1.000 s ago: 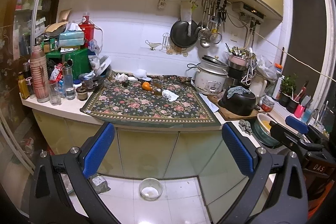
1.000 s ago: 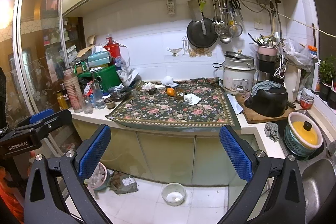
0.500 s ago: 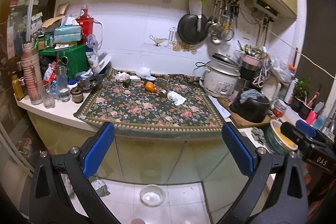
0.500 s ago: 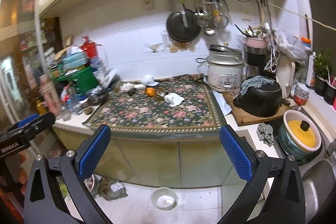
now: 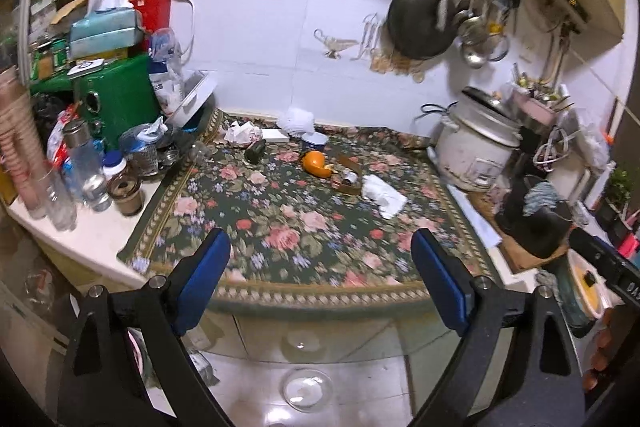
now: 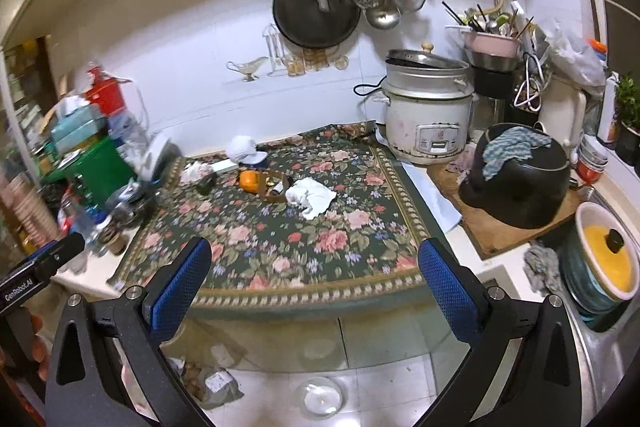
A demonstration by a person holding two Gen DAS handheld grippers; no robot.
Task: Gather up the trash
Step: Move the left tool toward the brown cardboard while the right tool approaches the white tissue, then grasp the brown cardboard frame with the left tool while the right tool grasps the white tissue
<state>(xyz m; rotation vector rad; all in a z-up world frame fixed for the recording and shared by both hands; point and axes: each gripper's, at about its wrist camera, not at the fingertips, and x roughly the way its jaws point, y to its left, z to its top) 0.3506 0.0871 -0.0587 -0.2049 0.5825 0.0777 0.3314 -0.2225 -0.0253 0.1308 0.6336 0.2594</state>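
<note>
A floral mat (image 5: 304, 227) (image 6: 280, 239) covers the counter. On its far half lie a crumpled white tissue (image 5: 383, 193) (image 6: 310, 195), an orange peel (image 5: 315, 161) (image 6: 249, 179), a second crumpled tissue (image 5: 242, 133) (image 6: 195, 171), a small dark bottle (image 5: 255, 150), a brown scrap with a small jar (image 5: 347, 179) and a white cup (image 5: 314, 141). My left gripper (image 5: 320, 279) is open and empty before the mat's front edge. My right gripper (image 6: 314, 283) is open and empty at the same edge.
A rice cooker (image 6: 428, 115) stands at the back right, a black pot (image 6: 516, 179) on a board beside it. A green box (image 5: 116, 99), bottles and jars (image 5: 86, 171) crowd the left. A glass bowl (image 6: 319, 397) sits on the floor below.
Both grippers have moved forward toward the counter and tilted down; the mat and the trash on it now look larger and closer. Both stay open.
</note>
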